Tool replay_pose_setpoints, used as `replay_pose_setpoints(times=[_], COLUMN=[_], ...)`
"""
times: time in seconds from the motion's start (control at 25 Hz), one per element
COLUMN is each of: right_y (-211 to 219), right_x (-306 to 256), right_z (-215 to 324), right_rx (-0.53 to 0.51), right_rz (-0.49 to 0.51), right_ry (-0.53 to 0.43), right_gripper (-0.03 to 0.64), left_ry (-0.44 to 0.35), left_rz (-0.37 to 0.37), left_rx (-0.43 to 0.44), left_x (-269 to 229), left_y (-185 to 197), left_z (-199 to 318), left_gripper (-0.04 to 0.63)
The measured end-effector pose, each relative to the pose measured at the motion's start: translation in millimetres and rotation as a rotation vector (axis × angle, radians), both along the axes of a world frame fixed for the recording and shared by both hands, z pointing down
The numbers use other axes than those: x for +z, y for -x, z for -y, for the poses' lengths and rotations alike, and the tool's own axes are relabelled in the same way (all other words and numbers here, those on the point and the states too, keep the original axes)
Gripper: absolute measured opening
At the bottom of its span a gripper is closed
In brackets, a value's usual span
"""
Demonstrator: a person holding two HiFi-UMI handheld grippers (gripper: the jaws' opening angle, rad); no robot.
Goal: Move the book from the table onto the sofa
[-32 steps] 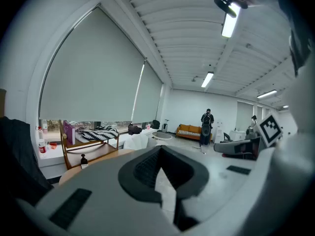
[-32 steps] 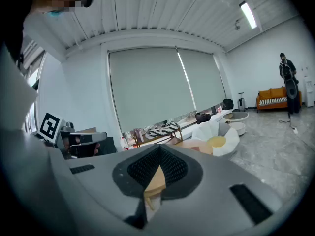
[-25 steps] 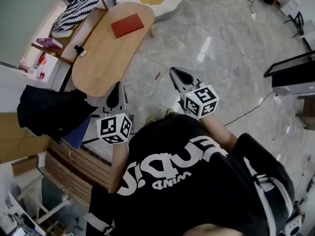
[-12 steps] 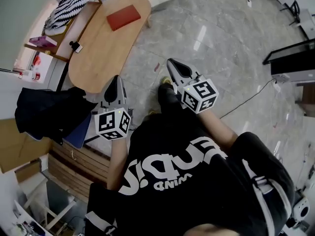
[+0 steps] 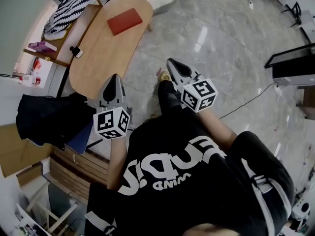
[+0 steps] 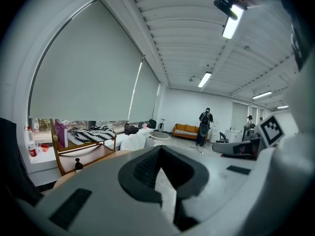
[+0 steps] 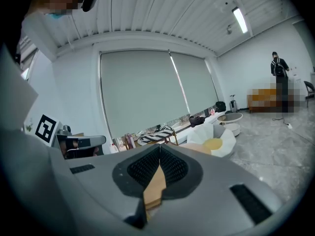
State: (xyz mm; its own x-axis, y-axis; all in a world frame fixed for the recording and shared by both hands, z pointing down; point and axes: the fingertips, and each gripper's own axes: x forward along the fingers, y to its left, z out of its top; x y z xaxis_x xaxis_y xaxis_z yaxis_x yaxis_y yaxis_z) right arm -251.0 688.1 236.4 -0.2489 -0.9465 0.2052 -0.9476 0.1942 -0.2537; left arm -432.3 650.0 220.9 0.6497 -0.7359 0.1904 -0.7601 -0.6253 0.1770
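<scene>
Person stepping forward, carrying left gripper (image 5: 114, 78) and right gripper (image 5: 173, 64) closer to table (image 5: 98, 53). Both jaws pressed together, empty. Red book (image 5: 124, 21) lying untouched at table's far end, pickup not yet beginning.

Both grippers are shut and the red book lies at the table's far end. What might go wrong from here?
1. The book lies flat on the table, far from the left gripper and the right gripper, both shut. A pinch at its edge may only push it along the wood.
2. A cable runs across the floor on the person's right. It may be a trip hazard while walking with the book.
</scene>
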Motion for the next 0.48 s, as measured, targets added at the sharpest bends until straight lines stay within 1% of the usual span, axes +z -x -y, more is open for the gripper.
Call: replay_pose_setpoints(times=[0.48], right_y=[-35.9], right_x=[2.3], right_z=[90.8], right_rx=[-0.036], right_rz=[-0.006], right_ry=[0.011], right_gripper=[0.002], left_ry=[0.031], left_rz=[0.002], left_rx=[-0.025], left_x=[9.7], left_y=[-35.9], left_z=[84.4], left_gripper=[0.008])
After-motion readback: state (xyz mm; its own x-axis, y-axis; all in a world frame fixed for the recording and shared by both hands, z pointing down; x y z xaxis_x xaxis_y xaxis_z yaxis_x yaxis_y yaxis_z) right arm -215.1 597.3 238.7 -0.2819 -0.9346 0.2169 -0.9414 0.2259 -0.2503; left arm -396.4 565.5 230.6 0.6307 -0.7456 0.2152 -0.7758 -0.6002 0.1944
